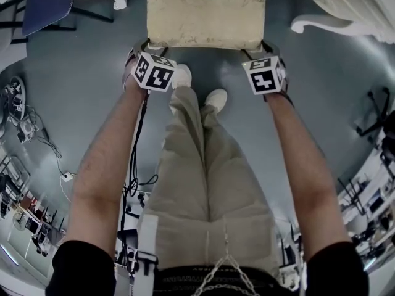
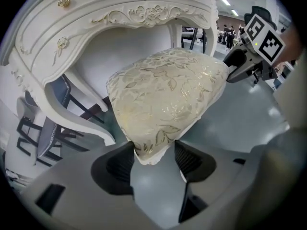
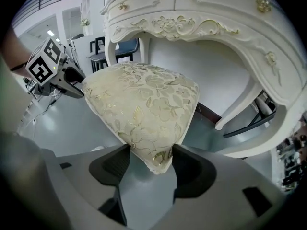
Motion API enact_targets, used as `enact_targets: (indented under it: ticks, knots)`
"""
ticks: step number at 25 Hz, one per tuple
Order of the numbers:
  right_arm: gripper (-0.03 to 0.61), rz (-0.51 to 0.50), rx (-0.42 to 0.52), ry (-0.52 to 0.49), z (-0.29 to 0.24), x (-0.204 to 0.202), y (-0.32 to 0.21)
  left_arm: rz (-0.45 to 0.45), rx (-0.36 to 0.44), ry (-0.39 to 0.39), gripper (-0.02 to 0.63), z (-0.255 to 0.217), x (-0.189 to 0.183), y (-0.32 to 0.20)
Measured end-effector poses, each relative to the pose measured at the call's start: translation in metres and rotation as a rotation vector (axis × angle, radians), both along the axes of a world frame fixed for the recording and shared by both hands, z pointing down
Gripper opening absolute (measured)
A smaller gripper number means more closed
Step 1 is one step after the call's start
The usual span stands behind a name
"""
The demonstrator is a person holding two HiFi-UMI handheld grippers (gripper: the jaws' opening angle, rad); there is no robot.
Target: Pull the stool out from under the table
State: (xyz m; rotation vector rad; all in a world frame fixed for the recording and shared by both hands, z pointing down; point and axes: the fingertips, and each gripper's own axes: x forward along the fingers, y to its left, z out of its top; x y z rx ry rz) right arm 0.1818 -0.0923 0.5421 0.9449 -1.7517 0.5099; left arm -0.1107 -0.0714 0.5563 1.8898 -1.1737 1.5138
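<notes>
The stool (image 1: 206,14) stands on the grey floor (image 1: 74,73) at the mouth of the white table's (image 3: 192,23) kneehole, between its carved legs, with its near edge toward the person. The left hand-held gripper (image 2: 153,159) and the right hand-held gripper (image 3: 151,162) each pinch one near corner of the brocade cushion, a matched hold that should draw it straight back without slewing. No brand or writing is readable, only the square patterns on the marker cubes (image 1: 154,71).

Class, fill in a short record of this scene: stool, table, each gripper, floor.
stool: cream floral cushion, in front of the table's knee gap
table: white, carved, gold knobs
left gripper: shut on the stool's near left corner
right gripper: shut on the stool's near right corner
floor: grey, glossy
</notes>
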Motion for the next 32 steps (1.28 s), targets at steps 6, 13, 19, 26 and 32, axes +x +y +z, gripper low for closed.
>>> enact_targets:
  ticks: [6,13,19,26,32]
  knots:
    - [0.282,0.075,0.02,-0.025,-0.009,0.007,0.024,-0.039,0.081,0.03,0.267,-0.018,-0.01,0.025]
    - [0.002,0.282,0.366,-0.273,-0.133,0.007,0.044,-0.236,0.534,0.197,0.041,-0.171,-0.039,0.047]
    - [0.002,0.282,0.626,-0.417,-0.257,-0.032,0.092,-0.252,0.683,0.36,0.038,-0.282,-0.031,0.096]
    - [0.002,0.294,0.717,-0.509,-0.328,-0.061,0.127,-0.129,0.752,0.412,0.038,-0.361,-0.014,0.117]
    - [0.002,0.282,0.666,-0.508,-0.32,-0.056,0.139,-0.08,0.712,0.409,0.038,-0.355,0.007,0.11]
